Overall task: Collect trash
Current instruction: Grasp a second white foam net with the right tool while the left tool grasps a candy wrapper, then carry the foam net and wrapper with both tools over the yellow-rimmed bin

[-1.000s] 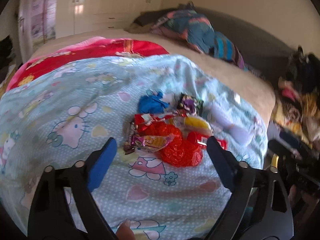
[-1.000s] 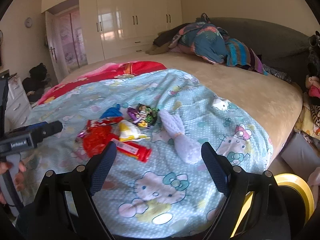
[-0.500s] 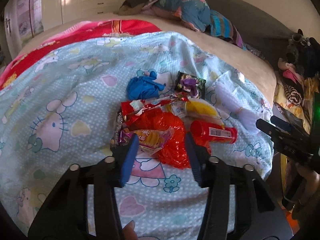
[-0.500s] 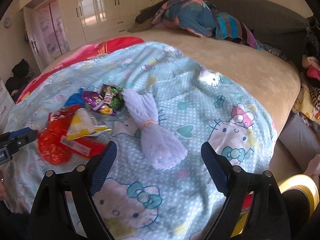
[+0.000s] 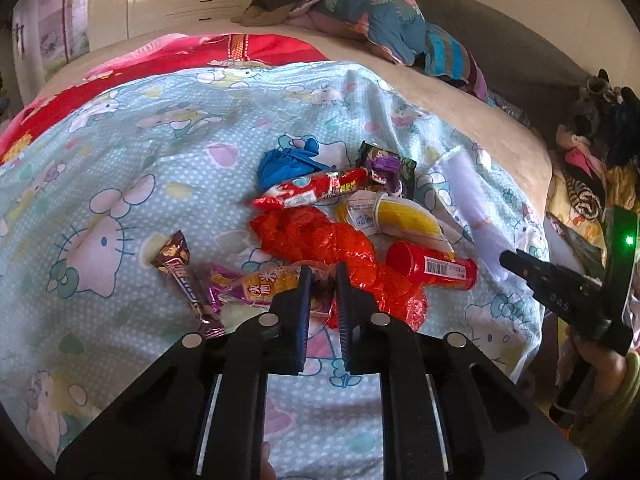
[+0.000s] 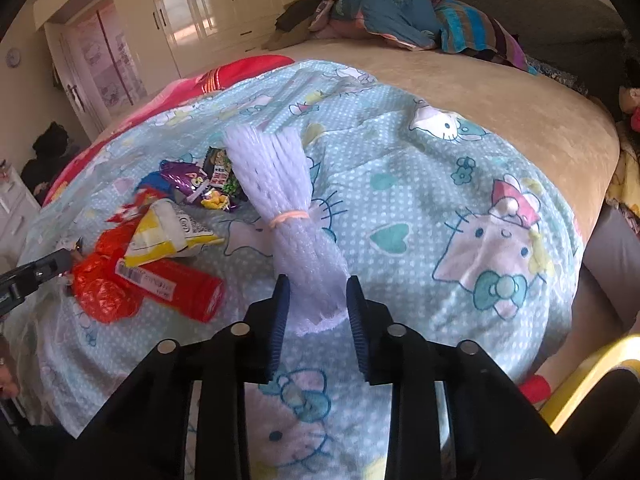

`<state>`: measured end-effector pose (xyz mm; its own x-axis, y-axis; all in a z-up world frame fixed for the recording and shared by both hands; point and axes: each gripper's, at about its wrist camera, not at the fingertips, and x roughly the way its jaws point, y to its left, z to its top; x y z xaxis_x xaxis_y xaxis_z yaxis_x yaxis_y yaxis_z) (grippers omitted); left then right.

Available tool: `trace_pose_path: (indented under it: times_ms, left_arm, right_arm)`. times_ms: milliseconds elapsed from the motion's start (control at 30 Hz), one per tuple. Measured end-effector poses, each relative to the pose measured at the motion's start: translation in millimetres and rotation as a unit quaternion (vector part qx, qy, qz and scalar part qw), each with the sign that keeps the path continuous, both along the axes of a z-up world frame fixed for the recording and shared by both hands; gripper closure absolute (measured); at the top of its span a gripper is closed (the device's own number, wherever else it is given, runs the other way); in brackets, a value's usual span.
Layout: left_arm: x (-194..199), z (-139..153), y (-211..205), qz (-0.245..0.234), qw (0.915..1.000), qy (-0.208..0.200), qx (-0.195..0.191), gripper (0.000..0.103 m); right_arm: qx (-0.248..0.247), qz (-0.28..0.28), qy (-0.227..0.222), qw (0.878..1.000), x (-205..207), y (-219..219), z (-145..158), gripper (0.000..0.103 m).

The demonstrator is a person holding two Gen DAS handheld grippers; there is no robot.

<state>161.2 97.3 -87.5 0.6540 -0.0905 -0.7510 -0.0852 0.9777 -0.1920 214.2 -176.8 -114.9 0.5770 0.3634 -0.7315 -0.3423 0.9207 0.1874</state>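
Note:
A pile of trash lies on the blue Hello Kitty blanket [image 5: 120,152]: a red plastic bag [image 5: 332,244], a purple-orange snack wrapper [image 5: 256,286], a brown chocolate wrapper [image 5: 186,280], a red tube [image 5: 432,266], a yellow packet [image 5: 394,216], a red wrapper [image 5: 316,188] and a blue bag [image 5: 288,162]. My left gripper [image 5: 320,280] has closed on the snack wrapper's end beside the red bag. My right gripper [image 6: 314,292] has closed on the near end of a white foam net bundle [image 6: 280,192] tied with an orange band.
The bed's beige cover [image 6: 500,92] extends right to the edge. Folded colourful bedding [image 5: 380,20] lies by the dark headboard. A yellow bin rim [image 6: 592,372] sits below the bed at the right. Clothes [image 5: 592,168] pile beside the bed. White wardrobes [image 6: 208,4] stand behind.
Both grippers moved forward and down to the blanket and closed: the left onto the snack wrapper, the right onto the foam net bundle.

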Motion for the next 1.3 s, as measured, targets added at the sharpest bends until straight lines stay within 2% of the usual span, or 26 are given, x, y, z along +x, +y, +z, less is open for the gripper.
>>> trace_pose_path:
  times_ms: [167, 567, 900, 1300]
  left_arm:
    - [-8, 7, 3, 0.006, 0.9998, -0.016, -0.004, 0.096]
    - [-37, 34, 10, 0.026, 0.9976, -0.061, -0.022, 0.097]
    - [-52, 70, -3, 0.010, 0.9941, -0.105, -0.025, 0.098]
    - [-61, 101, -30, -0.026, 0.9888, -0.142, -0.037, 0.098]
  right_arm:
    - [0.016, 0.004, -0.003, 1.000, -21, -8, 7, 0.083]
    - [0.044, 0.043, -0.016, 0.998, -70, -3, 30, 0.086]
    - [0.069, 0.071, -0.031, 0.995, -92, 2, 55, 0.090]
    - [0.095, 0.061, -0.048, 0.992, -108, -17, 77, 0.091]
